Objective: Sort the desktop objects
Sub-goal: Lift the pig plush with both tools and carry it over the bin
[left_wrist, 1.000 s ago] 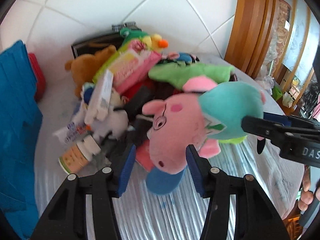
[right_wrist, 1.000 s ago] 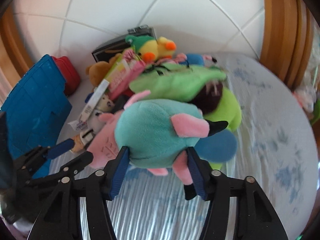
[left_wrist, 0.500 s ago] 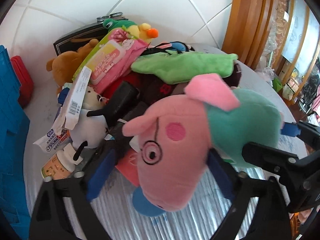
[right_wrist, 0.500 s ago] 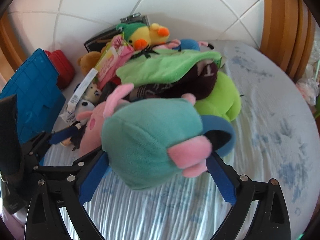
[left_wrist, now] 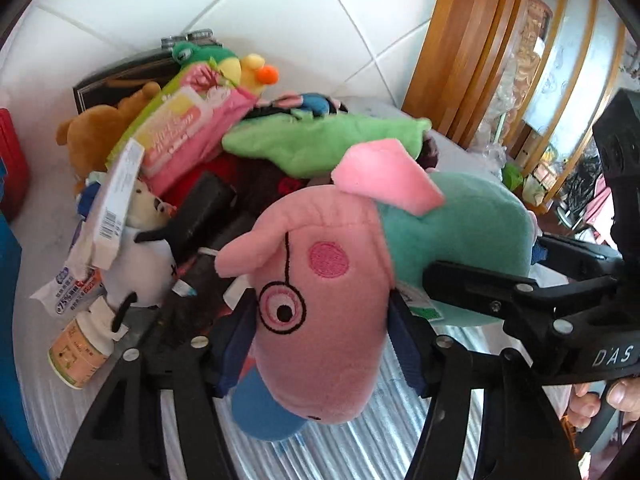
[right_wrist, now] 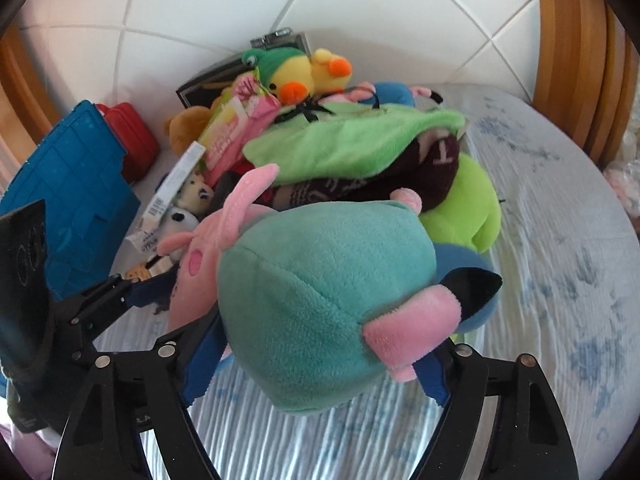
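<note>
While both sets of jaws are closing, the pig toy (left_wrist: 320,320) sits low in the middle of each frame. The left gripper (left_wrist: 320,344) squeezes its pink head. The right gripper (right_wrist: 316,364) squeezes its teal body (soft and fuzzy). Behind it, a toy pile (right_wrist: 352,140) covers the tabletop (right_wrist: 560,240).

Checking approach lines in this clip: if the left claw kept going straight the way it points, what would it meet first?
The left claw would meet the pink head of the pig plush in a teal dress at once: the head already sits between its closing jaws. Behind it lies the toy pile, though depth is unclear.
</note>
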`<move>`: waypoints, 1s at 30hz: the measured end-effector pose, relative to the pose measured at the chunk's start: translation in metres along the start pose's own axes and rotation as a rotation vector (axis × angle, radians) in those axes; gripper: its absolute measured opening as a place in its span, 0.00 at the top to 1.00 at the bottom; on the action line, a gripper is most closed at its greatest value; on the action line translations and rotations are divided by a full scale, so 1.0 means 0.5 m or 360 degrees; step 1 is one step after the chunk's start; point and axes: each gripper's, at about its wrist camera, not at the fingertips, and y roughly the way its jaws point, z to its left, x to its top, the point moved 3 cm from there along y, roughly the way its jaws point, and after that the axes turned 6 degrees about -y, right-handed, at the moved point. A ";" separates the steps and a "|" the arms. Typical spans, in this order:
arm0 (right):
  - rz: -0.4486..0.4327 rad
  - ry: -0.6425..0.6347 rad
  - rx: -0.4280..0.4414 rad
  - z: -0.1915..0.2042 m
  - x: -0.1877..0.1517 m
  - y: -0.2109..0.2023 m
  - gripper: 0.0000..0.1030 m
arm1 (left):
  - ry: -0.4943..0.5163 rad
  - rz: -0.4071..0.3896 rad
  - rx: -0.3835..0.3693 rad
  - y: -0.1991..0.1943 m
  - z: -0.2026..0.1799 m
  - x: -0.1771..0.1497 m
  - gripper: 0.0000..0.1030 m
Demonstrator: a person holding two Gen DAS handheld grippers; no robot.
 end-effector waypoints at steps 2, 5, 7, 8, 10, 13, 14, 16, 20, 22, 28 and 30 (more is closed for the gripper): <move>-0.0051 0.0010 0.0023 0.005 0.004 -0.026 0.22 | 0.0026 -0.0059 0.0001 -0.033 -0.009 0.007 0.40; -0.0134 -0.0017 0.0039 0.024 0.023 -0.076 0.22 | 0.0079 -0.0164 0.0038 -0.100 -0.021 0.029 0.40; -0.0187 -0.0043 0.0056 0.045 0.045 -0.109 0.22 | 0.0086 -0.0223 0.0064 -0.139 -0.018 0.046 0.40; -0.0216 -0.0060 0.0068 0.058 0.056 -0.124 0.22 | 0.0086 -0.0272 0.0088 -0.175 -0.012 0.057 0.40; -0.0273 -0.0107 0.0098 0.095 0.080 -0.153 0.22 | 0.0078 -0.0335 0.0129 -0.222 0.005 0.071 0.40; -0.0359 -0.0206 0.0172 0.176 0.126 -0.192 0.22 | 0.0049 -0.0448 0.0239 -0.317 0.050 0.092 0.40; -0.0382 -0.0239 0.0196 0.204 0.141 -0.201 0.22 | 0.0029 -0.0489 0.0293 -0.355 0.070 0.098 0.40; -0.0434 -0.0326 0.0266 0.281 0.175 -0.219 0.22 | -0.0020 -0.0552 0.0388 -0.421 0.109 0.106 0.40; -0.0510 -0.0502 0.0424 0.442 0.238 -0.248 0.22 | -0.0164 -0.0647 0.0645 -0.574 0.204 0.115 0.40; -0.0542 -0.0599 0.0502 0.533 0.267 -0.260 0.22 | -0.0234 -0.0660 0.0745 -0.636 0.253 0.117 0.40; -0.0513 -0.0762 0.0697 0.770 0.334 -0.246 0.22 | -0.0308 -0.0628 0.1042 -0.764 0.414 0.118 0.40; -0.0488 -0.0782 0.0754 0.833 0.350 -0.234 0.22 | -0.0368 -0.0596 0.1091 -0.781 0.481 0.114 0.40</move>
